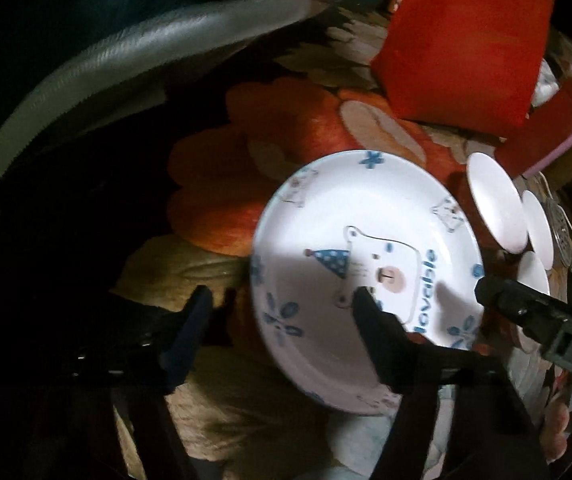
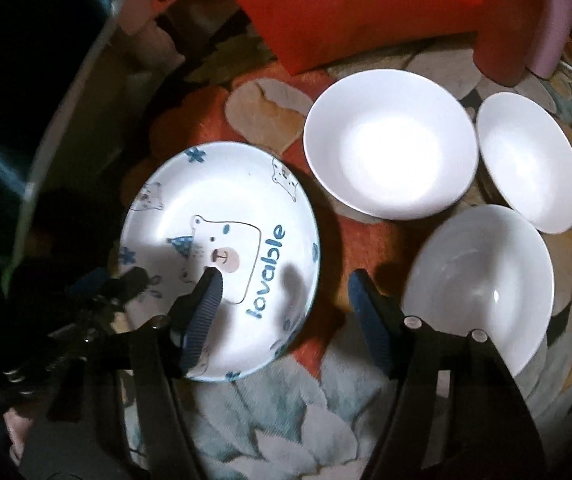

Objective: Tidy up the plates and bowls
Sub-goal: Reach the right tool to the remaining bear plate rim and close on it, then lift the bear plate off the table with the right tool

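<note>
A white plate with a blue bear print and the word "lovable" (image 1: 366,276) (image 2: 222,256) lies on the flowered cloth. My left gripper (image 1: 282,296) is open, its jaws astride the plate's left rim, one finger over the plate and one outside it. My right gripper (image 2: 284,280) is open above the plate's right rim, one finger over the plate, the other between the plate and the nearest plain white bowl (image 2: 482,284). Two more white bowls (image 2: 390,144) (image 2: 530,160) stand behind it. In the left wrist view the bowls (image 1: 494,200) show at the right.
A red box (image 1: 466,36) (image 2: 346,4) stands behind the dishes, a smaller red and pink box (image 2: 526,28) to its right. The cloth-covered table (image 2: 306,420) ends at a curved edge on the left (image 2: 66,112). A grey leather seat (image 1: 86,68) lies beyond.
</note>
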### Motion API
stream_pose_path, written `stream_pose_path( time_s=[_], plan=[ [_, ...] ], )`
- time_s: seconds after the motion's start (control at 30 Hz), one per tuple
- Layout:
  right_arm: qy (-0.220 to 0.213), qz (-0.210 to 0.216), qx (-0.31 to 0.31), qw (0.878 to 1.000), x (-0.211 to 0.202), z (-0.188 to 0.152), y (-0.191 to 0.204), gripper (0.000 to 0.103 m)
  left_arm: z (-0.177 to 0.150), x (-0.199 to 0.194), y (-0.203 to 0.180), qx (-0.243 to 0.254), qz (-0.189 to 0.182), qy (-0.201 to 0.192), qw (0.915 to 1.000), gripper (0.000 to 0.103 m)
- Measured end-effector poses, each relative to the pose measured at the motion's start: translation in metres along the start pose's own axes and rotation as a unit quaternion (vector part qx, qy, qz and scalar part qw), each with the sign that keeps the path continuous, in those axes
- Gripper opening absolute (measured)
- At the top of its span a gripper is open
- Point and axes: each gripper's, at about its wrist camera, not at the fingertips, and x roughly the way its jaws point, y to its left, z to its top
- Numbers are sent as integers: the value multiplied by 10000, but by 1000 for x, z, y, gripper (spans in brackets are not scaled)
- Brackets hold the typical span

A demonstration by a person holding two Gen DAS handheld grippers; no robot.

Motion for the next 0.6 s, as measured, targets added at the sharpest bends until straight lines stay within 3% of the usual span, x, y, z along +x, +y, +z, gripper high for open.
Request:
stream_pose_path(
  time_s=[0.2, 0.33, 0.6],
  plan=[
    [252, -433, -70, 9987, 26, 3, 5, 57, 1, 20, 0, 185, 16, 176, 9997, 42],
    [503, -553, -134, 9971, 45, 5, 5, 30, 0, 27, 1, 246, -184, 188, 9994, 27],
    [475, -316, -108, 9983, 35, 3, -3, 21, -6, 21, 7, 406, -333, 327, 9981, 24]
  ],
)
